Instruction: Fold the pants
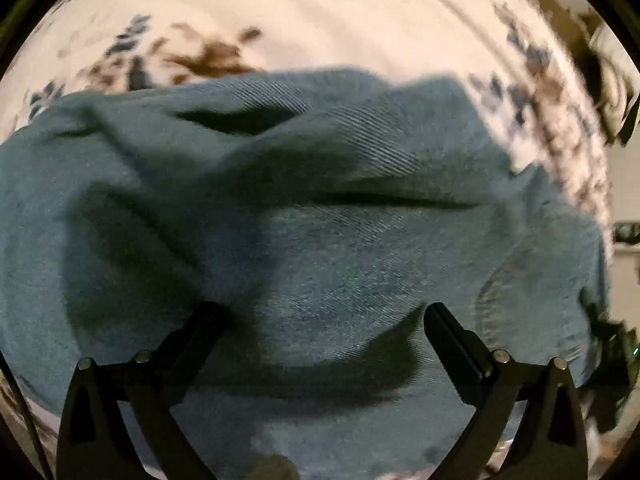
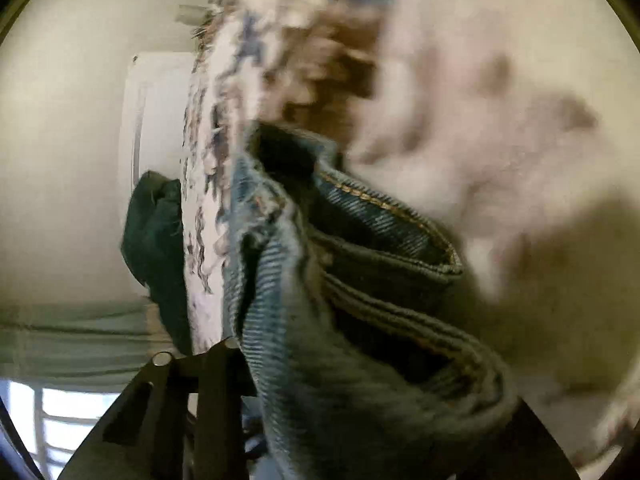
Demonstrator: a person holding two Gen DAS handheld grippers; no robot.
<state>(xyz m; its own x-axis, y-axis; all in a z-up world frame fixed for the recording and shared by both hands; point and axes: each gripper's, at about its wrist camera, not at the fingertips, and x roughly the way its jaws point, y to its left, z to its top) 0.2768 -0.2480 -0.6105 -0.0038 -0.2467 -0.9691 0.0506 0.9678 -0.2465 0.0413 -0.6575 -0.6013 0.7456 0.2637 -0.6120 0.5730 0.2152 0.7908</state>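
Blue denim pants (image 1: 320, 208) lie rumpled on a white patterned bedspread (image 1: 320, 20) and fill most of the left wrist view. My left gripper (image 1: 324, 312) is open just above the denim, its two black fingers (image 1: 452, 340) spread wide, holding nothing. In the right wrist view a hemmed, stitched edge of the pants (image 2: 360, 272) bunches up close over the lens. My right gripper (image 2: 280, 360) is shut on this denim; only its left finger (image 2: 216, 384) shows, the other is hidden by the cloth. The view is blurred.
The bedspread (image 2: 460, 100) has brown and blue leaf prints. A dark green garment (image 2: 156, 232) hangs at the bed's edge, with a pale wall (image 2: 60, 160) and a window (image 2: 72, 412) beyond. Dark objects (image 1: 608, 364) sit at the right edge of the left wrist view.
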